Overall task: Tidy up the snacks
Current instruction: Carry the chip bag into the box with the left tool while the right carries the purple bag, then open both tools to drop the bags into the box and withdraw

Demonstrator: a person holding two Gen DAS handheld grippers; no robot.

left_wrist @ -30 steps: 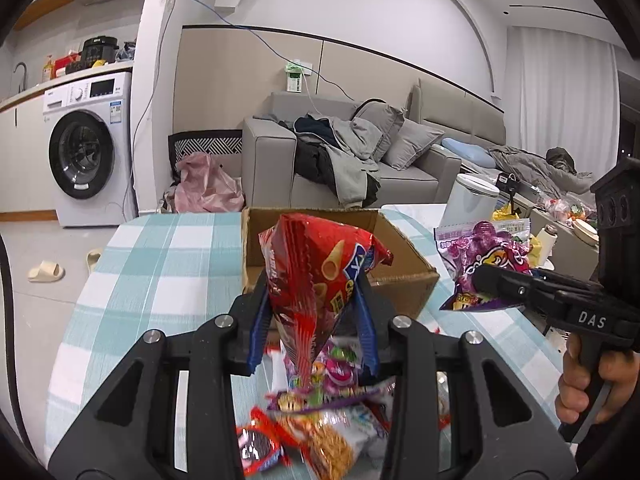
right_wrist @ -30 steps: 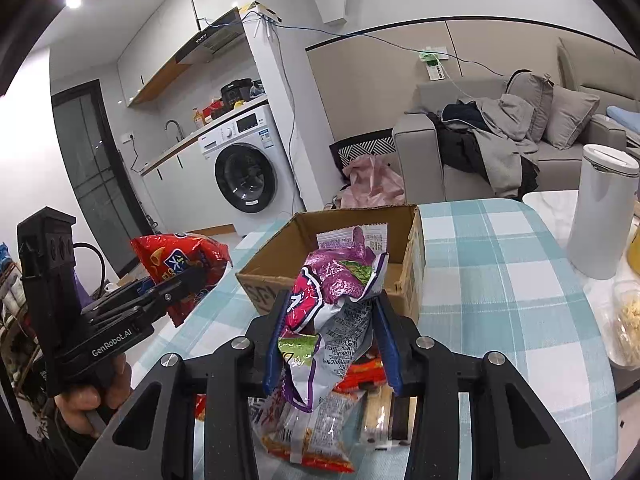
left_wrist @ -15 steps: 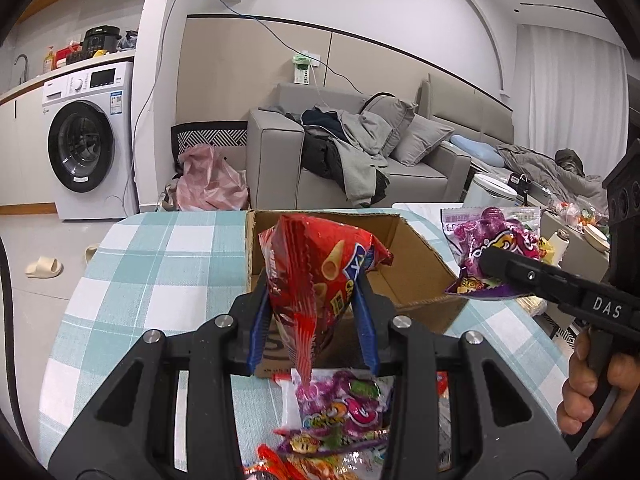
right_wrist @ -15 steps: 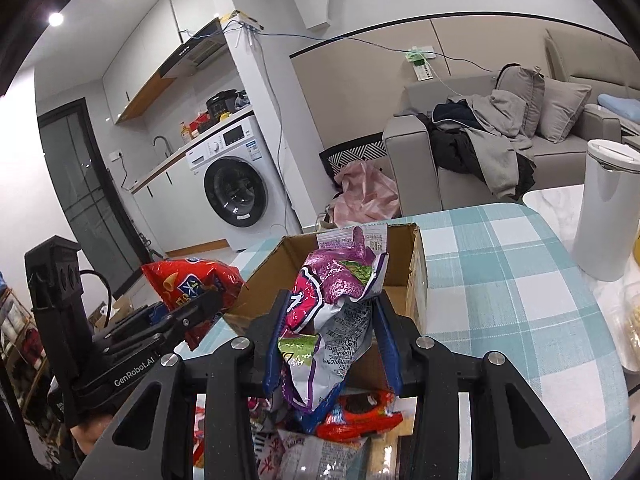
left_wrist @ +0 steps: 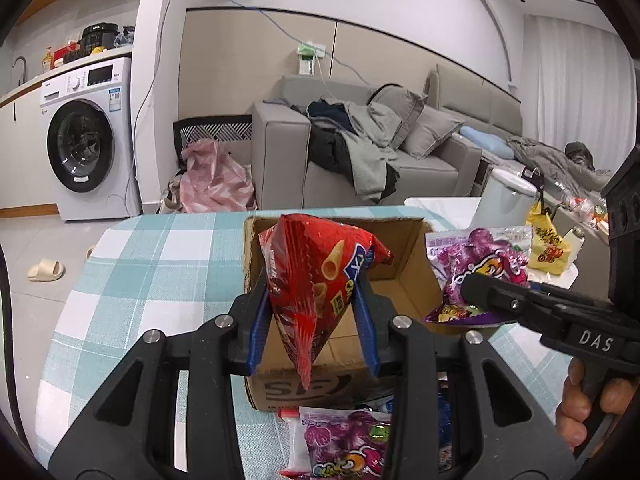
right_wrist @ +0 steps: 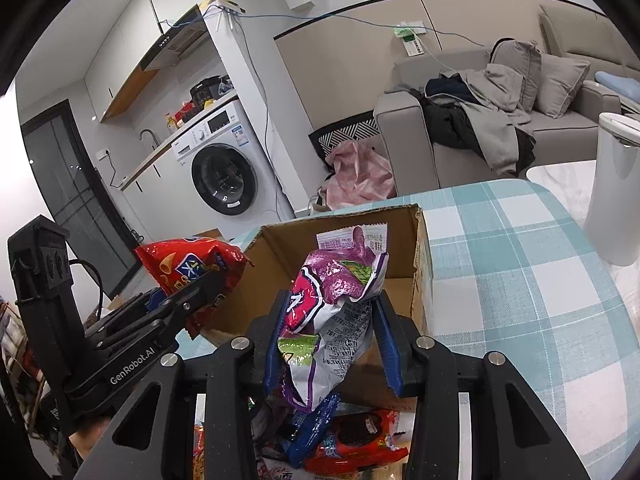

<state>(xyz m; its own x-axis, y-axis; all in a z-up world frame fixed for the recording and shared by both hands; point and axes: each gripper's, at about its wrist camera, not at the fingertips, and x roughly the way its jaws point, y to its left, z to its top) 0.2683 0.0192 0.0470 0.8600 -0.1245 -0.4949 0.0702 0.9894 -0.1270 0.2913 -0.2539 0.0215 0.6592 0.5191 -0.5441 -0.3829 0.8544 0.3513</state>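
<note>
My left gripper is shut on a red snack bag and holds it above the near edge of an open cardboard box. My right gripper is shut on a purple and white snack bag, held over the same box from its right side. Each gripper shows in the other's view: the right one with its purple bag, the left one with its red bag. A pile of loose snack packets lies on the table in front of the box, also in the right wrist view.
The table has a teal and white checked cloth. A white cylindrical bin stands by the table's right side. A yellow packet lies on a side surface. A sofa and washing machine are beyond.
Both grippers have moved forward with their bags, from over the snack pile to over the cardboard box. The box now fills more of both views.
</note>
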